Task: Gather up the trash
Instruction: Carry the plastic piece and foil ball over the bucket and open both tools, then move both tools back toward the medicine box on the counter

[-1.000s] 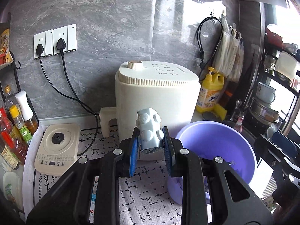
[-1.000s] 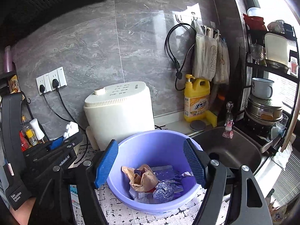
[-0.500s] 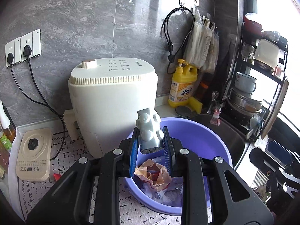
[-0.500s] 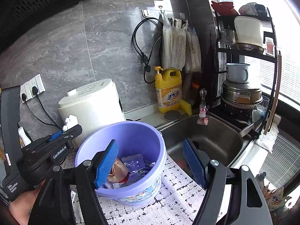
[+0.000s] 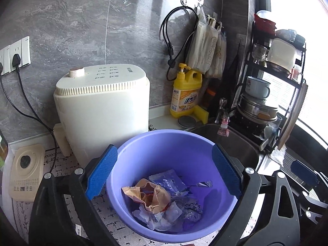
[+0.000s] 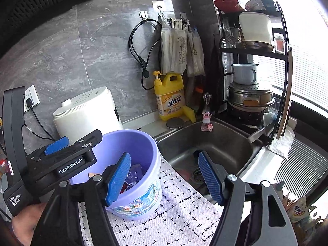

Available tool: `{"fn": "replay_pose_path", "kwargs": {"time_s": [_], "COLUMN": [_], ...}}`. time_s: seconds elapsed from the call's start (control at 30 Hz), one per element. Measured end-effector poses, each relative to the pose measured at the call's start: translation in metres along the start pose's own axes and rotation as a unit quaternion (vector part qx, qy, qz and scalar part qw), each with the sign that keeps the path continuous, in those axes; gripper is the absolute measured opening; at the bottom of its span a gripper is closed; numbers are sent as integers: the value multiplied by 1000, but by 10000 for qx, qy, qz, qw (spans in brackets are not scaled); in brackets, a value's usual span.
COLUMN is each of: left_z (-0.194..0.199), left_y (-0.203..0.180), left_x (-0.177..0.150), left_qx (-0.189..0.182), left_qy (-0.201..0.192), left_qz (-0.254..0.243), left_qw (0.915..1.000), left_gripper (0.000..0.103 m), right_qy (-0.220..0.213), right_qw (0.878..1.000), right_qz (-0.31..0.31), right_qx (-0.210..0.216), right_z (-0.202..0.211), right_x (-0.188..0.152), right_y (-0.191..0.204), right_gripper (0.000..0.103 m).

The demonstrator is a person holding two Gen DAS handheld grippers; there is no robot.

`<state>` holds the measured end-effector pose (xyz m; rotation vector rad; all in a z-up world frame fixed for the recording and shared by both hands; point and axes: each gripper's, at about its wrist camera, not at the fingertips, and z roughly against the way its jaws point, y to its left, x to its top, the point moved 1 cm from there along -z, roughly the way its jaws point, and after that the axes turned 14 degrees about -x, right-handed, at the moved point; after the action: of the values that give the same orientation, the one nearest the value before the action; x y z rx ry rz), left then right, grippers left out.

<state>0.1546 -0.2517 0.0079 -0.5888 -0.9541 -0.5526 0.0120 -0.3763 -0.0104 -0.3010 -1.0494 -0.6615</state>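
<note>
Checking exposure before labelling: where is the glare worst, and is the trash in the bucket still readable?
Both views: the window blows out at right. Left wrist view: trash in the purple bucket is evenly lit and sharp. Right wrist view: fisheye bends the rack.

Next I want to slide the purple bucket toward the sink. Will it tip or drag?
The purple bucket probably slides lightly: only wrappers lie inside. Its base looks narrower than the rim, so a high push may tip it. The patterned mat could add drag.

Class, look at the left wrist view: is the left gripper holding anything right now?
No, the left gripper is open and empty above the purple bucket of trash.
</note>
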Motion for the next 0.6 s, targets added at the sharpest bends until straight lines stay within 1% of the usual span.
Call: {"fn": "replay_pose_path", "kwargs": {"time_s": [0.13, 0.33, 0.43, 0.6], "left_z": [8, 28, 40, 64], "left_y": [13, 42, 58, 89], "left_x": [-1, -5, -10, -18], "left_qx": [242, 633, 848, 1326], "left_qy": [-28, -140, -162, -207], "left_qz": [92, 297, 419, 630], "left_qw": [9997, 9975, 9954, 9889], "left_gripper": [96, 97, 97, 97], "right_qy": [-10, 11, 24, 53], "right_qw": [9999, 9988, 9973, 9926], "right_qz": [71, 266, 407, 647], "right_qx": [95, 406, 607, 1029], "right_z": [-1, -3, -4, -5], "right_x": [-1, -3, -5, -8], "right_y": [8, 32, 49, 82], "right_gripper": [68, 68, 68, 68]}}
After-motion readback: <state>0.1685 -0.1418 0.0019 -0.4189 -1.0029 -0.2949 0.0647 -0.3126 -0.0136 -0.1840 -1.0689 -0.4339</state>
